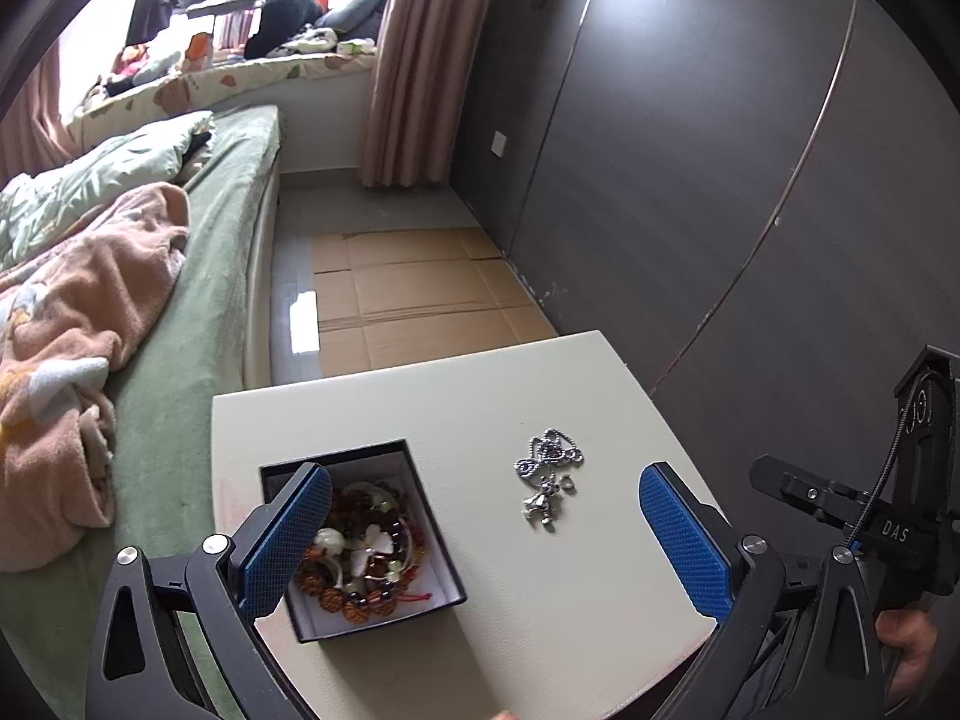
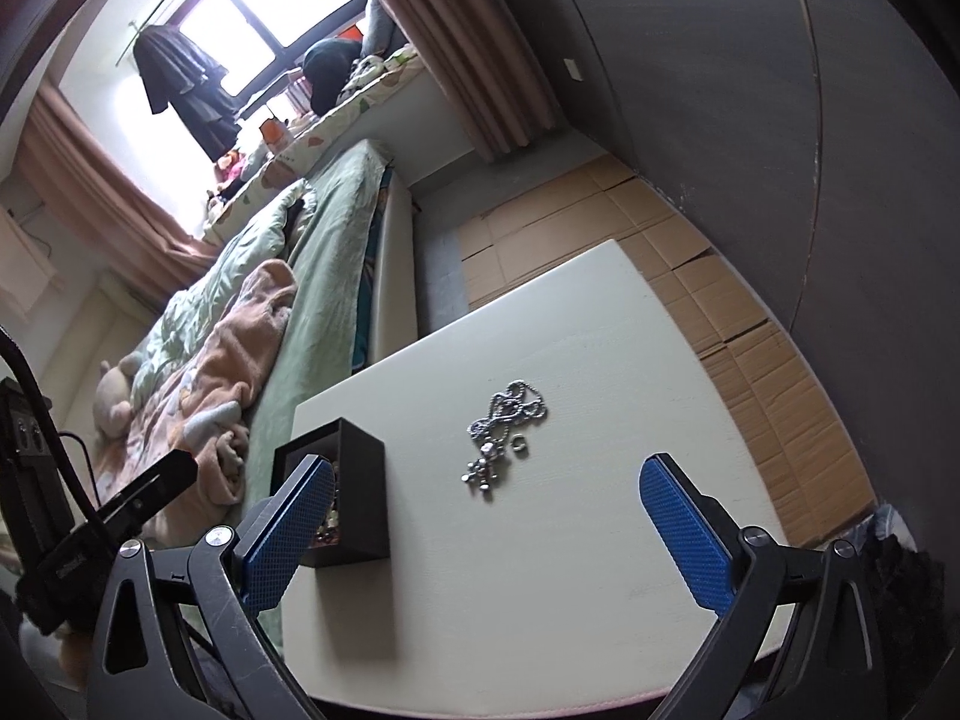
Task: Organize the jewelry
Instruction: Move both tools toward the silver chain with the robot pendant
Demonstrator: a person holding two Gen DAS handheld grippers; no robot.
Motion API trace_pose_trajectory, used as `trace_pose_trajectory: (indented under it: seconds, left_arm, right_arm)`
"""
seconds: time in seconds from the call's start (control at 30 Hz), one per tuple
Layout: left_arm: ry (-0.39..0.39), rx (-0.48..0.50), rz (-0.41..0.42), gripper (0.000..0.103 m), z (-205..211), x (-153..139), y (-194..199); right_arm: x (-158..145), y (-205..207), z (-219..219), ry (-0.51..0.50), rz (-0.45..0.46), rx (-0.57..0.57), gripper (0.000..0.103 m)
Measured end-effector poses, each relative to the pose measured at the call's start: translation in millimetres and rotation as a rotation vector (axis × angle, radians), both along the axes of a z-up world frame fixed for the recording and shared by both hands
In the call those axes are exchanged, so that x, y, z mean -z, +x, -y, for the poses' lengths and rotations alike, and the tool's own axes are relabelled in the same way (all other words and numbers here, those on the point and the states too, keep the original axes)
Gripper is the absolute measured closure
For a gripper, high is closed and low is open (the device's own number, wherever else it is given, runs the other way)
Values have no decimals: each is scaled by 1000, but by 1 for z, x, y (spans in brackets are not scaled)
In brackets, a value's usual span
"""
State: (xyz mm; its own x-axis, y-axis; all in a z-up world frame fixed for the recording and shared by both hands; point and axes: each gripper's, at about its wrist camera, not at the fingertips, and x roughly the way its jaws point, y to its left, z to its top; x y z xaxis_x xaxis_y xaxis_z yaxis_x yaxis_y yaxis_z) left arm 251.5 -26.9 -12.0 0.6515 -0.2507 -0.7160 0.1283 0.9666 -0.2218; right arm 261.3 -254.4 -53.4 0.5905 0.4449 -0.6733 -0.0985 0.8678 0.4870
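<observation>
A silver chain necklace with a pendant (image 1: 547,475) lies in a heap on the white table (image 1: 540,630); it also shows in the right wrist view (image 2: 501,433). A small silver ring (image 2: 519,444) lies beside it. A black box with white lining (image 1: 420,540) stands at the table's left and holds brown bead bracelets (image 1: 354,552); it also shows in the right wrist view (image 2: 354,498). My left gripper (image 1: 486,540) is open above the table, its left finger over the box. My right gripper (image 2: 486,528) is open, hovering short of the necklace.
A bed with a green sheet and pink blanket (image 1: 90,330) runs along the table's left. Flattened cardboard (image 1: 408,300) covers the floor beyond the table. A dark wardrobe wall (image 1: 690,150) stands to the right. The right gripper's body (image 1: 870,516) shows at the right edge.
</observation>
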Motion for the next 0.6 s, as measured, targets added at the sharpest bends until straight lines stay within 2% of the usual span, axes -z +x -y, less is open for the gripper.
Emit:
trace_pose_trajectory:
  seconds: [0.33,0.43,0.5,0.6]
  left_arm:
    - [23,73,-80,3,42,23,38]
    - [31,126,-120,8,56,37,49]
    - [61,144,-166,18,65,52,59]
    - [81,182,-234,26,73,75,68]
  right_arm:
    - [15,2,43,52,15,63,1]
    - [21,2,52,69,12,73,1]
    - [27,2,57,80,8,82,1]
    - [36,3,64,98,-1,96,1]
